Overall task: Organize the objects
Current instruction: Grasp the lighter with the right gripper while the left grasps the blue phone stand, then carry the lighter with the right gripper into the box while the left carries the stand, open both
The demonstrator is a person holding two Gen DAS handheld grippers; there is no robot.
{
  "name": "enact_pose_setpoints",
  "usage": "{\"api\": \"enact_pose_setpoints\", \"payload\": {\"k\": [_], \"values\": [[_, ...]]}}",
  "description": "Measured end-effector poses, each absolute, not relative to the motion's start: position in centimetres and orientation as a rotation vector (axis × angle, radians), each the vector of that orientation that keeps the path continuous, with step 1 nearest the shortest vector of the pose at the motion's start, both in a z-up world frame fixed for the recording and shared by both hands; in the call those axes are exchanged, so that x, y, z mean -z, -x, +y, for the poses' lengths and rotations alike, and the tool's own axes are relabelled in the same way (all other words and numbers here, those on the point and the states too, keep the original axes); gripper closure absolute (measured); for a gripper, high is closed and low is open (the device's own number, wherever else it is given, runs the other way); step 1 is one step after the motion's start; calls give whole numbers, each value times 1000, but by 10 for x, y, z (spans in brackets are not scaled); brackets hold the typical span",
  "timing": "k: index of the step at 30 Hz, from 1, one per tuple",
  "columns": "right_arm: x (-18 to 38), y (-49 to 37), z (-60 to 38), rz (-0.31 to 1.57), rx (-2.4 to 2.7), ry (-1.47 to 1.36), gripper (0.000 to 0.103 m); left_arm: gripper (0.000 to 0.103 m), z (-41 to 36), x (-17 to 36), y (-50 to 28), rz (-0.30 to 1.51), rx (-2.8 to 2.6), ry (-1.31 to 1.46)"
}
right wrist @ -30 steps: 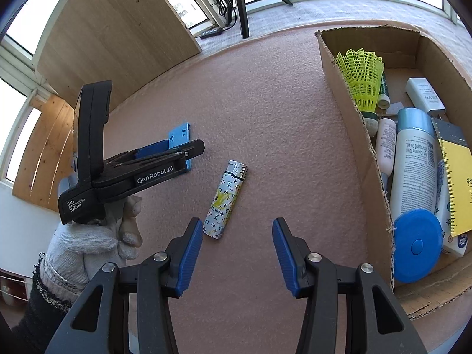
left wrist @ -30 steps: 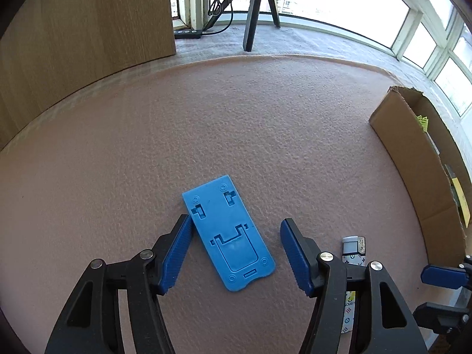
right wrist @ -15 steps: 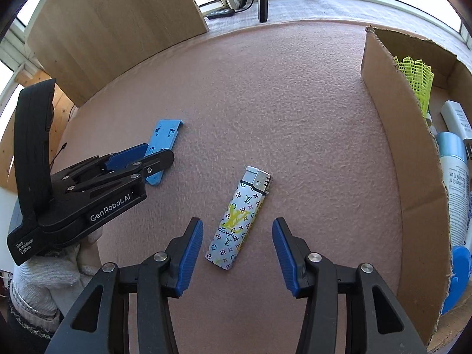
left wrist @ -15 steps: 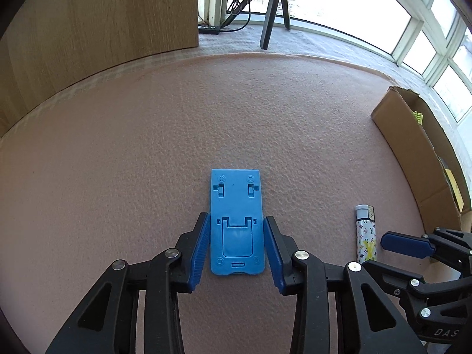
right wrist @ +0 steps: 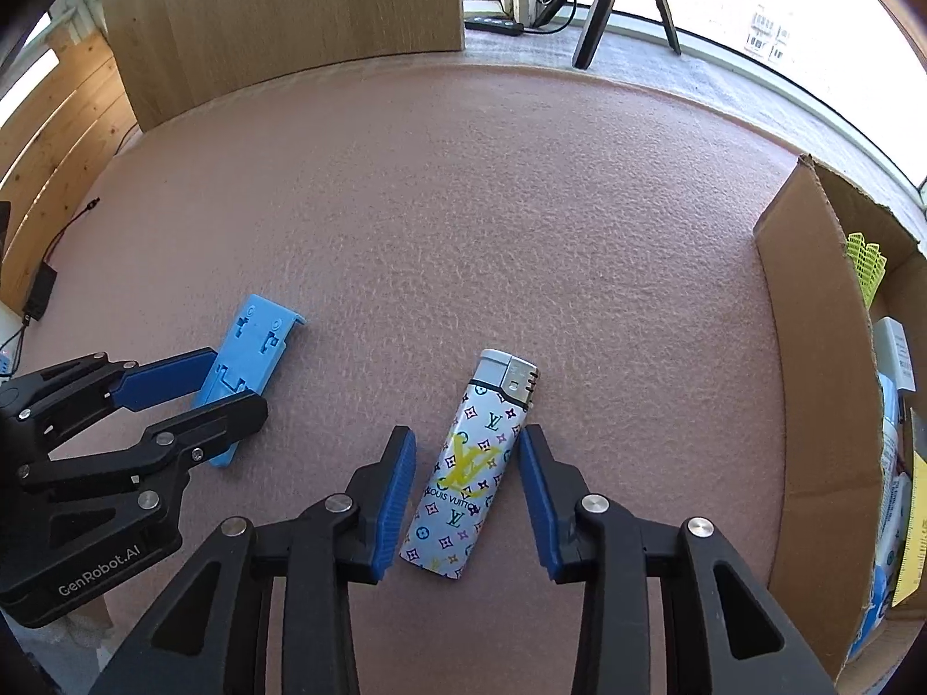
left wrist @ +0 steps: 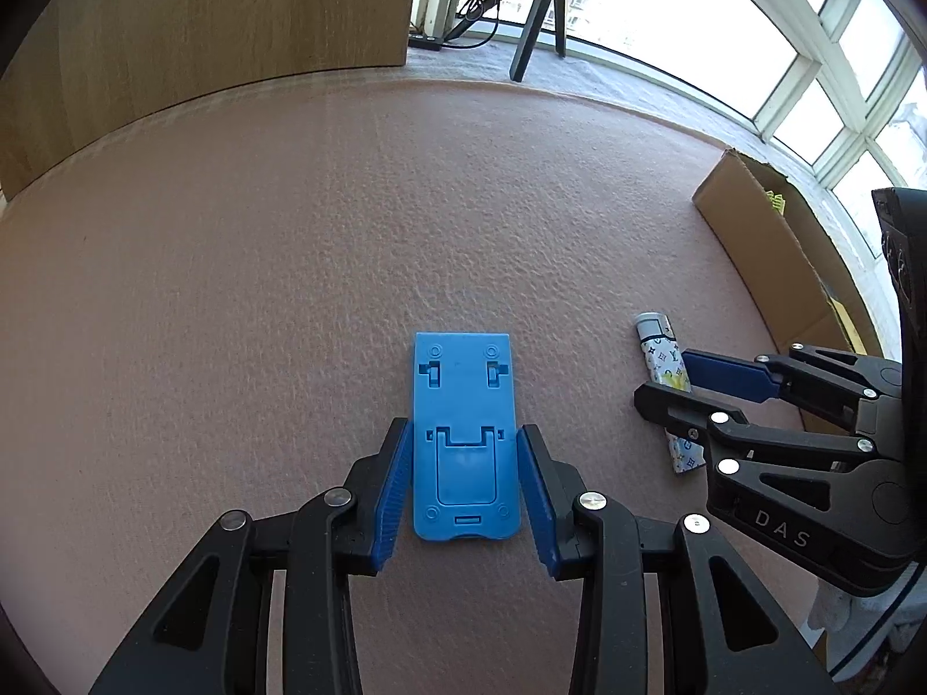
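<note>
Pinkish felt covers the table [left wrist: 289,289], and behind it stand a wooden panel [left wrist: 203,29], a black tripod [left wrist: 539,6] and bright windows.

On the left wrist view, the left gripper [left wrist: 463,486] has its two blue fingers spread on both sides of a blue phone stand [left wrist: 462,434], which lies flat on the felt. The near half of the stand is between the fingers and the far half reaches past the fingertips. Each pad is just beside a long edge of the stand; whether they already touch it I cannot tell.

On the right wrist view, the right gripper [right wrist: 467,489] is also spread, with a patterned lighter [right wrist: 470,469] lying between its fingers. The lighter is a little tilted, its metal head pointing away and to the right, past the fingertips. The right fingertip is very close to the lighter body, and the left pad stands slightly apart from it.

To the right of the right fingers stands a cardboard box [right wrist: 811,347], with a yellow shuttlecock [right wrist: 866,260] and some bottles inside.
</note>
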State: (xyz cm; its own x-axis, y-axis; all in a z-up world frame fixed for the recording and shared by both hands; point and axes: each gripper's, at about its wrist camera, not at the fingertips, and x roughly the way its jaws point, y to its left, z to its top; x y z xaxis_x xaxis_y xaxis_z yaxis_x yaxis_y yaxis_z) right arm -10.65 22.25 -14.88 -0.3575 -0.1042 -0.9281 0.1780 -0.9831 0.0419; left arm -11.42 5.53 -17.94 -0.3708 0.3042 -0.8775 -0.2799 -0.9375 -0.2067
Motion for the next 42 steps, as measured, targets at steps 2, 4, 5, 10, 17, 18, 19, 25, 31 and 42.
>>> {"api": "enact_pose_setpoints", "payload": {"k": [2,4,5,10,17,18,19,25,31,42], "values": [[148,103,220,150,2441,-1651,82,64,55,178,112,-44,-2339,1508],[149,99,223,163,2426,-1644,82,64,54,177,110,-68,-2327,1511],[148,98,225,156,2421,-1642,82,64,54,177,109,-83,-2319,1513],[149,94,238,70,2415,-1643,82,64,55,175,102,-130,-2289,1517],[132,75,260,-46,2441,-1599,82,64,66,160,92,-149,-2286,1479],[128,73,264,-58,2448,-1586,82,64,69,156,91,-152,-2287,1469],[125,71,268,-69,2452,-1575,82,64,72,153,91,-155,-2286,1458],[100,60,291,-121,2494,-1509,82,64,98,131,90,-152,-2277,1390],[77,50,323,-159,2559,-1451,82,64,134,112,92,-118,-2254,1326],[57,39,411,-234,2698,-1429,82,64,223,88,116,-39,-2193,1222]]}}
